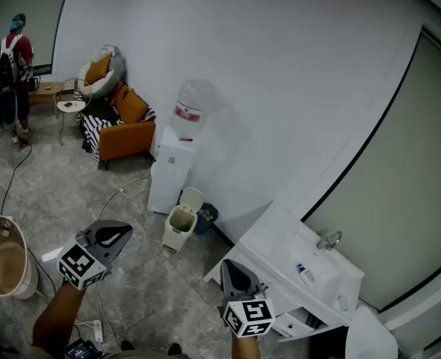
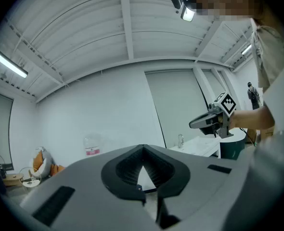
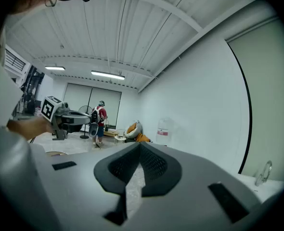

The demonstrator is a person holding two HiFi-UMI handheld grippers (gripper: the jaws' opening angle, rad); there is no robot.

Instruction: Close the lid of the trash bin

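The trash bin point(image 1: 180, 227) is a small cream one on the floor beside the white water dispenser point(image 1: 170, 170). Its lid point(image 1: 193, 197) stands up, open, against the wall side. Both grippers hover well short of it. My left gripper point(image 1: 126, 231) is to the bin's left and nearer me, its jaws shut with nothing in them. My right gripper point(image 1: 231, 265) is lower right of the bin, also shut and empty. In the left gripper view the closed jaws point(image 2: 143, 149) hide the bin; the right gripper view's jaws point(image 3: 139, 146) hide it too.
A white sink cabinet point(image 1: 307, 266) stands close on the right. A blue bin point(image 1: 206, 215) sits behind the trash bin. An orange armchair point(image 1: 123, 130), a person point(image 1: 15, 54) far left, a round tub point(image 1: 7, 265) and floor cables point(image 1: 123, 189) are also here.
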